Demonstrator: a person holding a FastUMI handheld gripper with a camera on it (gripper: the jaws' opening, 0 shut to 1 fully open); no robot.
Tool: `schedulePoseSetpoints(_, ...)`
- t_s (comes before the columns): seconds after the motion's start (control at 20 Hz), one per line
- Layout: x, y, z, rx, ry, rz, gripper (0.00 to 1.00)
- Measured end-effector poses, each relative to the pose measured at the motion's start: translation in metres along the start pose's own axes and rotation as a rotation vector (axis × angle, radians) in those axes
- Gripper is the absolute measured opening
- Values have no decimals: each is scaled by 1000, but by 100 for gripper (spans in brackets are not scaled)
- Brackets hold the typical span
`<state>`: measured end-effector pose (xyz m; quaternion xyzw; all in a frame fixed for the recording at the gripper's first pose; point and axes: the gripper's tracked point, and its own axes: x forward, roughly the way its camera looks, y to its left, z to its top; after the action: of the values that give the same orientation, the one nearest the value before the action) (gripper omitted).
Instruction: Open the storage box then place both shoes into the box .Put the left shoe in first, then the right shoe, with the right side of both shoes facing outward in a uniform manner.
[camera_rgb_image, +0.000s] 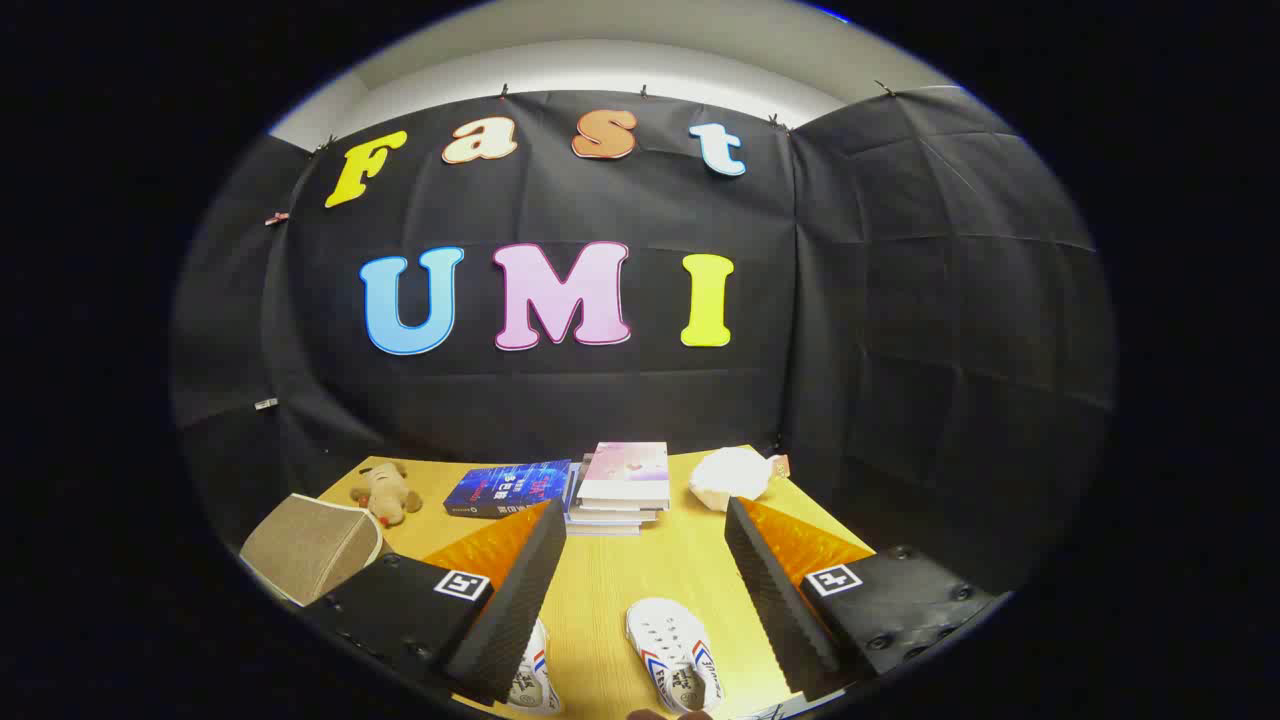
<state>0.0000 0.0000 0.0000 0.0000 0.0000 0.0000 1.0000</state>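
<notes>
Shoes first: two small white canvas shoes with red and blue side stripes lie on the wooden table, one (675, 655) between your fingers near 6 o'clock, the other (530, 680) partly hidden under the left finger at 7 o'clock; your gripper (645, 590) has its jaws spread wide, holding nothing.

Risks, as I judge them: you cannot easily tell left shoe from right at this angle, so you may load them in the wrong order; the tan fabric storage box (310, 545), lying tilted at 9 o'clock, looks soft and could slide or fold when you pull it open; a swing toward it may clip the small brown plush toy (385, 492) just beyond it.

Surface: yellow wood tabletop (610, 580); at 12 o'clock a blue book (508, 487) beside a stack of pale books (622, 485); at 1 o'clock a crumpled white bundle (732, 476); black cloth walls all round.
</notes>
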Motion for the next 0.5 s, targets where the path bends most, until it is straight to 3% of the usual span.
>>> schedulePoseSetpoints(0.5, -11, 28, 6, 1, -26, -7, 98)
